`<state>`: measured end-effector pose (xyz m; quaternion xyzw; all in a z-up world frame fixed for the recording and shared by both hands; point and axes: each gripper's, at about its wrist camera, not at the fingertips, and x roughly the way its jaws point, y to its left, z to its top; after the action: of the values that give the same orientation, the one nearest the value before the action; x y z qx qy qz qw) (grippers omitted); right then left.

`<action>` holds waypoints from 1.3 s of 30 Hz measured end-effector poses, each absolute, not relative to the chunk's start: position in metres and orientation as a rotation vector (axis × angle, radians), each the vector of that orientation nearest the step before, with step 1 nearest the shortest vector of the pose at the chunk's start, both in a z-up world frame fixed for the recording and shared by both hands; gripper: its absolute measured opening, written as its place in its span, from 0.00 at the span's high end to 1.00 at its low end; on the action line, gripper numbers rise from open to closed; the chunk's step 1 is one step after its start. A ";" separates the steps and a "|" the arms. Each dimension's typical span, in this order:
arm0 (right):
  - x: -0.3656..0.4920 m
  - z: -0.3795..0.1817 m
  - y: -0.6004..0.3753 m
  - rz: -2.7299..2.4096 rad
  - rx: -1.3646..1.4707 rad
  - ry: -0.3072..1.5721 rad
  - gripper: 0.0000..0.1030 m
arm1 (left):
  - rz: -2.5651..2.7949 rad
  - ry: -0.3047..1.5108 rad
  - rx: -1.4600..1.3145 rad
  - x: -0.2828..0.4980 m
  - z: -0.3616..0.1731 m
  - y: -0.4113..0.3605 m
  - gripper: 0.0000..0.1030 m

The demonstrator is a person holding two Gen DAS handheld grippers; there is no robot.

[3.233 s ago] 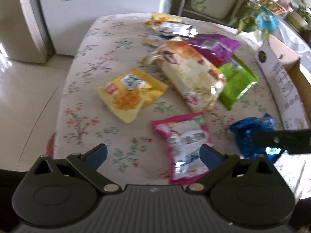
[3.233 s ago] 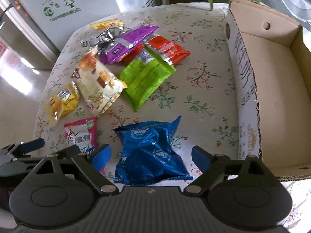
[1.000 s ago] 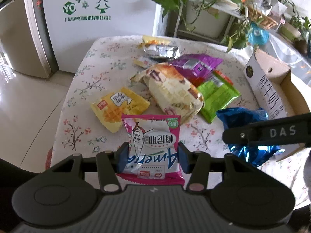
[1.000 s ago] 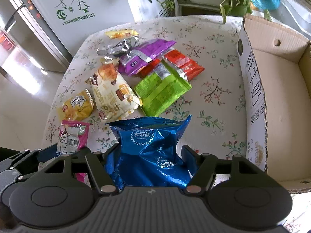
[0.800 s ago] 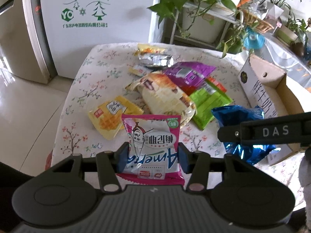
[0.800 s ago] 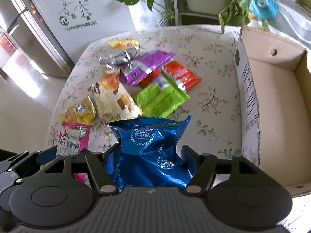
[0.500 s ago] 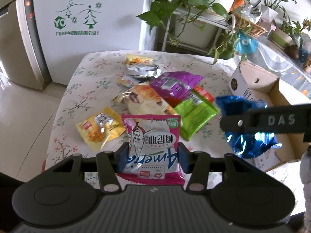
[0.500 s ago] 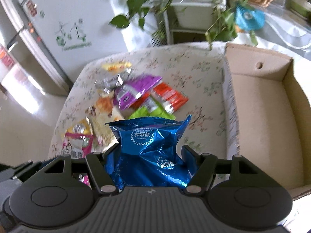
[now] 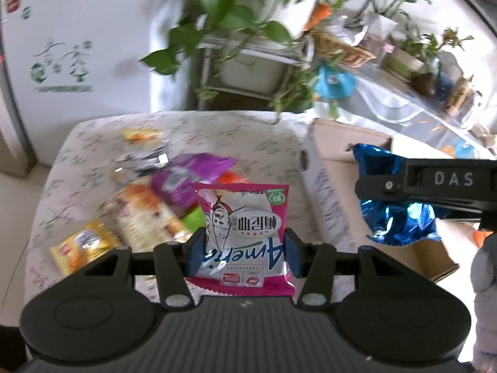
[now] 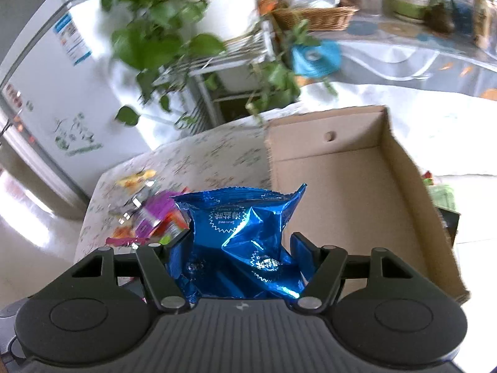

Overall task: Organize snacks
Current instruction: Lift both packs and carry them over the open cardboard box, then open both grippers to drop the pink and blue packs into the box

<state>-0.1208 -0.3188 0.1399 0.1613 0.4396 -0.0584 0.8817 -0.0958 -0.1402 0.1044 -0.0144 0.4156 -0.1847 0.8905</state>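
Both packets have risen off the floral-cloth table (image 9: pixel 93 143): left gripper (image 9: pixel 243 250) clamps the pink-and-white snack packet (image 9: pixel 243 227), right gripper (image 10: pixel 239 256) clamps the crinkled blue foil bag (image 10: pixel 239 242) before the open cardboard box (image 10: pixel 341 186).

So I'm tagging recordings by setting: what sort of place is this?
Likely a home living or dining area: a table with a floral cloth, a white fridge beside it, and potted houseplants behind.

Motion blur smears the table's snack packets (image 9: pixel 149 199) and the plants (image 10: pixel 161 31) behind.
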 end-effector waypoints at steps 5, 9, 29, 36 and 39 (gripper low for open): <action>-0.127 0.142 -0.345 -0.181 0.370 0.911 0.28 | -0.448 0.849 -0.010 -0.093 0.112 -0.174 0.51; -0.129 0.143 -0.368 -0.236 0.421 0.905 0.28 | -0.499 0.848 -0.003 -0.093 0.115 -0.199 0.51; -0.124 0.132 -0.406 -0.354 0.555 0.925 0.18 | -0.594 0.931 0.064 -0.095 0.071 -0.274 0.35; -0.122 0.133 -0.404 -0.346 0.559 0.926 0.17 | -0.526 1.031 0.058 -0.107 0.040 -0.258 0.36; -0.122 0.133 -0.405 -0.346 0.559 0.925 0.17 | -0.488 1.057 0.023 -0.113 0.029 -0.247 0.35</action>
<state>-0.1219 -0.4050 0.1329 0.2649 0.4380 -0.1640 0.8433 -0.1133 -0.2469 0.0293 0.0107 0.4991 -0.2304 0.8353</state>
